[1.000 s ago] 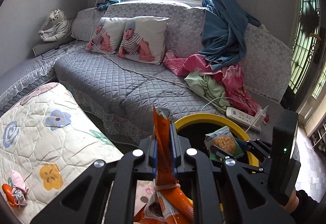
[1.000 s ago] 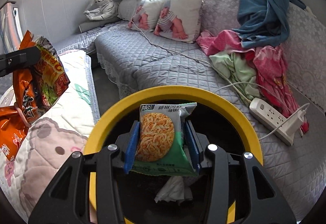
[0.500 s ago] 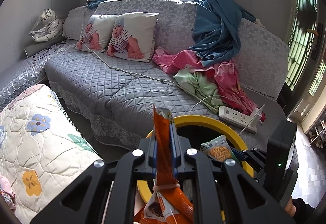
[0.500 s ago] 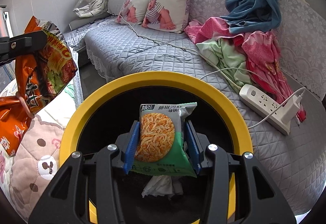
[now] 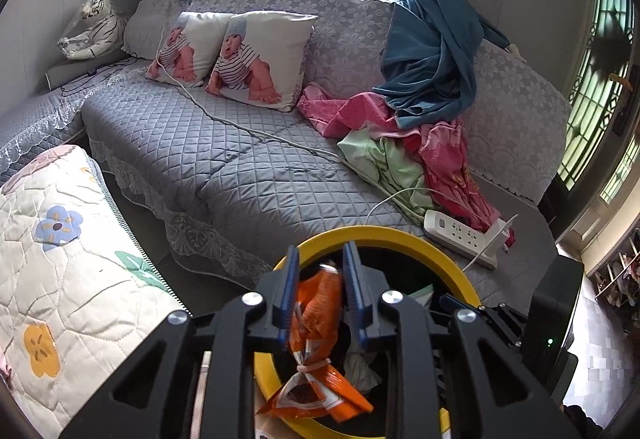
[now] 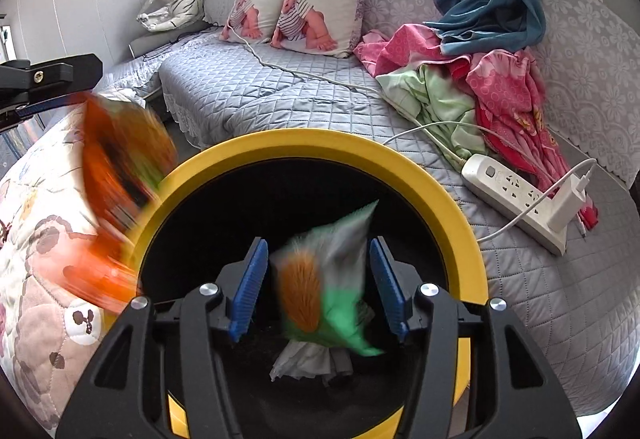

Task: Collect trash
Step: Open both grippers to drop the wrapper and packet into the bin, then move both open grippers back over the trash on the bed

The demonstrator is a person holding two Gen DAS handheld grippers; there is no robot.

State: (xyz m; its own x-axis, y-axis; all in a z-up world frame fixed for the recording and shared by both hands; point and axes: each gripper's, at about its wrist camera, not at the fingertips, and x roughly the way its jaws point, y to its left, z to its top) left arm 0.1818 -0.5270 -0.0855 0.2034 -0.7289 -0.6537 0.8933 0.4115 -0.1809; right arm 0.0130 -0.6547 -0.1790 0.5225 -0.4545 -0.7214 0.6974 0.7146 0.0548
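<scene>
A black bin with a yellow rim (image 6: pixel 320 143) stands in front of the sofa, under both grippers. My left gripper (image 5: pixel 321 251) hangs over the rim's near left side. Its jaws are opening, and the orange snack bag (image 5: pixel 320 303) hangs loose between them, sliding down; in the right wrist view that bag (image 6: pixel 120 175) is a blur by the rim. My right gripper (image 6: pixel 316 245) is over the bin's mouth with its jaws opening. The green noodle packet (image 6: pixel 328 291) is blurred and tilted between the blue pads (image 6: pixel 250 287), clear of both. Crumpled white paper (image 6: pixel 304 359) lies inside the bin.
Behind the bin runs a grey quilted sofa (image 5: pixel 224 159) with two printed pillows (image 5: pixel 256 59), a heap of pink and green clothes (image 5: pixel 404 151) and a white power strip (image 5: pixel 460 235) with cables. A flowered quilted cushion (image 5: pixel 60 259) lies at the left, and a toy tiger (image 5: pixel 96 27) sits in the far corner.
Both pairs of jaws have spread apart. The orange bag has slipped down out of the left grip, and the green packet has come loose from the right pads and is dropping toward the bin.
</scene>
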